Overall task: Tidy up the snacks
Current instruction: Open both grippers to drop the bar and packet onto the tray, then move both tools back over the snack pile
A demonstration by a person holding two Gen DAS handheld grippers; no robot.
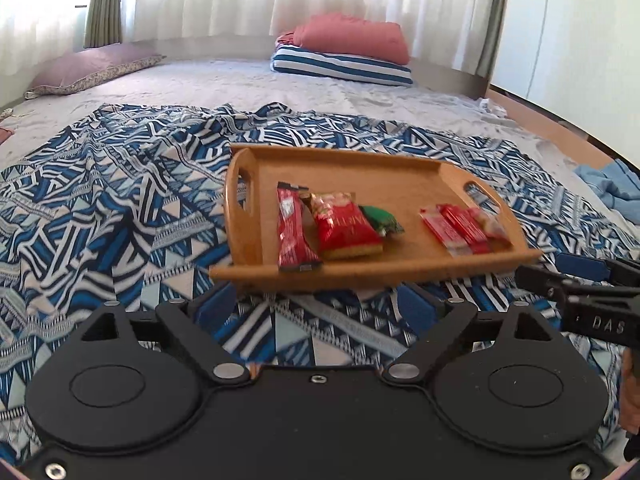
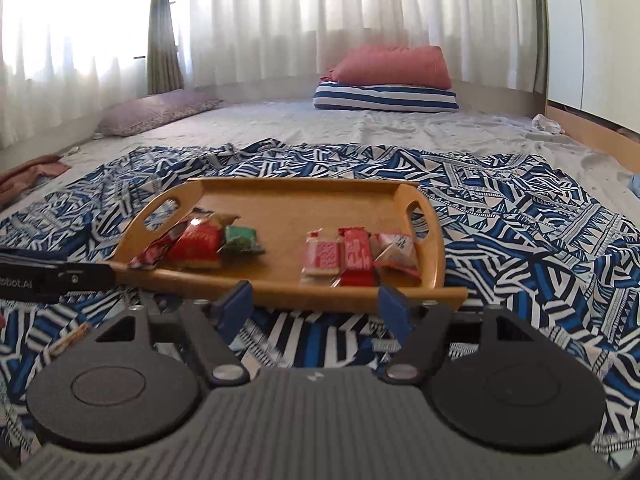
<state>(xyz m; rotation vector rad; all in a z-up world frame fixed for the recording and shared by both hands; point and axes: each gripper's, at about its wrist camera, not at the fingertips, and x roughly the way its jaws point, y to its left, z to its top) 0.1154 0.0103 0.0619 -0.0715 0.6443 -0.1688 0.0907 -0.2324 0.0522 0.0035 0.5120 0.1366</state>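
A wooden tray (image 1: 420,184) (image 2: 296,204) with cut-out handles lies on the blue patterned cloth. On it sit a long red bar (image 1: 294,236), a red snack packet (image 1: 344,226) (image 2: 196,246) and a small green packet (image 1: 380,218) (image 2: 240,240), grouped at the left. Red-and-white packets (image 1: 460,228) (image 2: 354,258) lie grouped at the right. My left gripper (image 1: 316,308) is open just before the tray's near edge, nothing between its fingers. My right gripper (image 2: 314,306) is open too, empty, at the tray's near rim.
The patterned cloth (image 1: 100,208) (image 2: 540,232) covers a grey bed. A purple pillow (image 1: 92,68) lies far left, a red cushion on a striped one (image 1: 344,48) (image 2: 388,84) at the back. The other gripper shows at each view's edge (image 1: 588,292) (image 2: 56,276).
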